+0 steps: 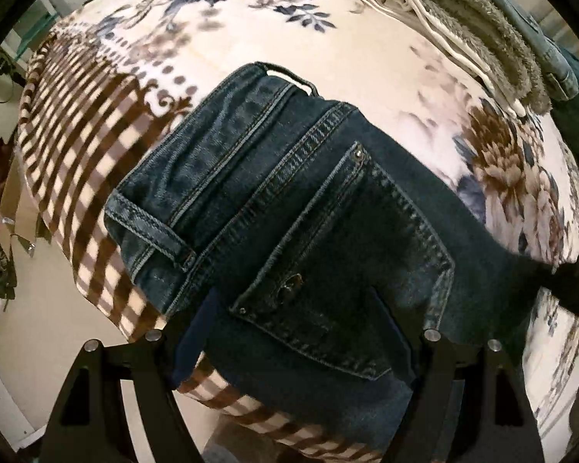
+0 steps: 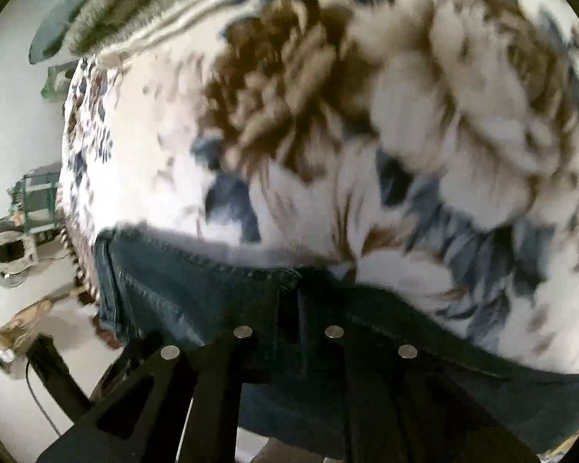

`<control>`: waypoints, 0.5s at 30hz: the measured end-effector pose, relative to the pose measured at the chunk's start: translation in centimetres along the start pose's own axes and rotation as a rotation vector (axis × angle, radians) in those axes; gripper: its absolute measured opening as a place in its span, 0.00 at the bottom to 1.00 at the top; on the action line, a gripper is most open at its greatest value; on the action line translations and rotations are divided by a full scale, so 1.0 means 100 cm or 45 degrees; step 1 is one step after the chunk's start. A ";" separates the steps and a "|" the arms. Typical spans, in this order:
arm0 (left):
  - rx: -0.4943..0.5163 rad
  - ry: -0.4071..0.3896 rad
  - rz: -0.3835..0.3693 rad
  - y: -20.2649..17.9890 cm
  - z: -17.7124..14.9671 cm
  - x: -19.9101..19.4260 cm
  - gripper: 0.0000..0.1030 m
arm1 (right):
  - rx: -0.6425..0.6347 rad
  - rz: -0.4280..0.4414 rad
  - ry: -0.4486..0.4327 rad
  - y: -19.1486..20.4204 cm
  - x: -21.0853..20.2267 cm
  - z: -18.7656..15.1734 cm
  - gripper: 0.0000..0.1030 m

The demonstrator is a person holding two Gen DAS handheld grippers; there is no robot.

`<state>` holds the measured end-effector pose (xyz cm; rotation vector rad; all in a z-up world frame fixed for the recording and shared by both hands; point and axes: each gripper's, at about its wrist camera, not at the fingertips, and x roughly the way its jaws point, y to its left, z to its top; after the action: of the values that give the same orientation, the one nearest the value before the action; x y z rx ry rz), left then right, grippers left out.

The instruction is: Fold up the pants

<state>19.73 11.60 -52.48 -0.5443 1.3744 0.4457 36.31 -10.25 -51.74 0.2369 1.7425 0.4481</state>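
Dark blue jeans (image 1: 289,200) lie on a floral blanket, waistband toward the striped left border, back pocket up. My left gripper (image 1: 293,347) is open, its two fingers spread wide over the seat of the jeans, holding nothing. In the blurred right wrist view, my right gripper (image 2: 289,308) has its fingers close together on a raised fold of the jeans (image 2: 197,289), near the blanket's edge.
The floral blanket (image 1: 289,31) covers the bed, with a brown striped border (image 1: 69,146) at its left edge. Folded clothes (image 1: 478,38), a grey fleece and denim among them, are stacked at the far right. Floor and clutter (image 2: 19,239) lie past the bed's edge.
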 end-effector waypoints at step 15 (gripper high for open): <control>0.074 0.005 -0.023 0.001 -0.009 -0.026 0.75 | -0.168 -0.239 0.108 -0.067 -0.002 -0.032 0.53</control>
<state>18.56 11.18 -50.01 -0.5098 1.3808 0.3896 33.76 -16.87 -53.85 -0.0401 1.7909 0.4388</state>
